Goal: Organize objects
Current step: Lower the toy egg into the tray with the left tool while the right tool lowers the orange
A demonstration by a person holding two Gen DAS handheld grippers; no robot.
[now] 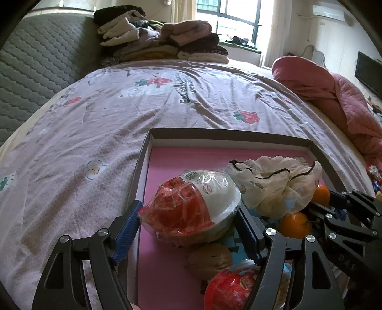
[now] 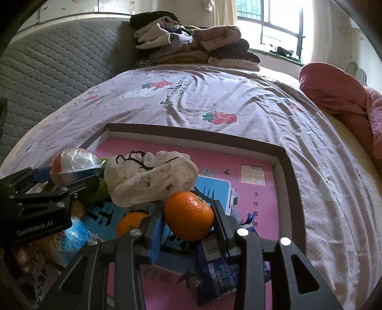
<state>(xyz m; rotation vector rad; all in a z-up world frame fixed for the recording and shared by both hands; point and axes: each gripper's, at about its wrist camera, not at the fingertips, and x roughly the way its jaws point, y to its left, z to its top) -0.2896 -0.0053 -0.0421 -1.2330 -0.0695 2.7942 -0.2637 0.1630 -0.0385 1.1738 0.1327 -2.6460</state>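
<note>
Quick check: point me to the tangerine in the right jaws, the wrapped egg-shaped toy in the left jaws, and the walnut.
tangerine (image 2: pixel 188 215), right wrist view, middle of its peel.
wrapped egg-shaped toy (image 1: pixel 191 205), left wrist view, centre of the wrapper.
walnut (image 1: pixel 210 261), left wrist view, middle of its shell.

Daylit window beyond strawberry-print bed, quilted grey headboard.

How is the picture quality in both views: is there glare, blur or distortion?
Left wrist view: the window is blown out white, the bed bulges from fisheye distortion, corners are black. Right wrist view: same overexposed window; the tangerine between the fingers looks sharp.
</note>
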